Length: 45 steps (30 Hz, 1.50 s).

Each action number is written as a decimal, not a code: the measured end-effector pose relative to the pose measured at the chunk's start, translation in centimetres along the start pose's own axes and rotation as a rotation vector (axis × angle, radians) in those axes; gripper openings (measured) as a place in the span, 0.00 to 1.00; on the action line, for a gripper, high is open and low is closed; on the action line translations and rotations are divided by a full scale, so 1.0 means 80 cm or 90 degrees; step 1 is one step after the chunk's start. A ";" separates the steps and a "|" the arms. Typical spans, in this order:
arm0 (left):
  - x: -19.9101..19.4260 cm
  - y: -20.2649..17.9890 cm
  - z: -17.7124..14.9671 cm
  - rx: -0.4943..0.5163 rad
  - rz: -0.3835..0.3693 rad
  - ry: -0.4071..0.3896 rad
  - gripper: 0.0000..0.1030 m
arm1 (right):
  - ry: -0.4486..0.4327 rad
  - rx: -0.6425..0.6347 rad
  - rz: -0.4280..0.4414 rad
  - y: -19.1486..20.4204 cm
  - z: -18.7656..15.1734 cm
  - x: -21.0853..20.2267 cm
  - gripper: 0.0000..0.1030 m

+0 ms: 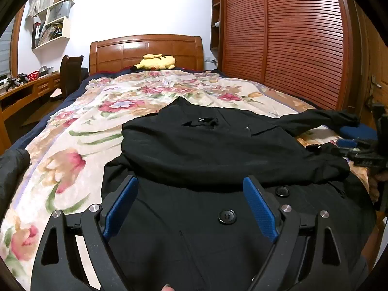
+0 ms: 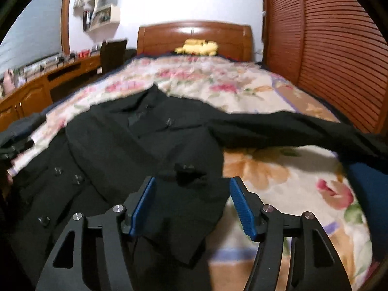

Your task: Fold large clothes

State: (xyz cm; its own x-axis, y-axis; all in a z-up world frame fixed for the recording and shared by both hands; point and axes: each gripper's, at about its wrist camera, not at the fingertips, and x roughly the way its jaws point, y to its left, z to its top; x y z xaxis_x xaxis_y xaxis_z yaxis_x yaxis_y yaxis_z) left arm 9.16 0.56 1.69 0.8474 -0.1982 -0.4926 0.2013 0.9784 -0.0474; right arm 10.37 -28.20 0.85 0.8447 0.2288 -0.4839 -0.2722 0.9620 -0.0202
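Observation:
A large black coat with round black buttons lies on the floral bed cover. One sleeve is folded across its chest; the other sleeve stretches out to the right. My left gripper is open and empty, just above the coat's front near the buttons. My right gripper is open and empty, over the coat's right side near a cuff tab. The right gripper also shows at the right edge of the left wrist view. The right wrist view is blurred.
A yellow plush toy lies by the wooden headboard. A louvred wooden wardrobe runs along the right of the bed. A desk and dark chair stand on the left, with wall shelves above.

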 end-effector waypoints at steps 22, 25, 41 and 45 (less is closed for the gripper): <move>-0.002 -0.018 0.001 0.018 -0.024 0.004 0.86 | 0.058 0.012 0.026 0.010 -0.029 -0.039 0.06; -0.003 -0.019 0.002 0.017 -0.029 0.001 0.86 | 0.039 0.021 0.008 0.002 -0.026 -0.050 0.06; 0.004 -0.043 0.011 0.019 -0.054 -0.025 0.86 | -0.034 0.097 -0.171 -0.158 0.010 -0.054 0.68; 0.005 -0.050 0.012 0.021 -0.058 -0.029 0.86 | -0.034 0.120 -0.223 -0.200 0.023 -0.046 0.68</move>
State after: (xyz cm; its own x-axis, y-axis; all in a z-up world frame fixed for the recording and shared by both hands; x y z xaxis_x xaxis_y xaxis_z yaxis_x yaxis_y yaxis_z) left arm 9.15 -3.50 2.50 0.8465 -0.2890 -0.4472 0.2933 0.9541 -0.0615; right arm 12.46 -44.19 4.57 0.8954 -0.1155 -0.4300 0.1218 0.9925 -0.0130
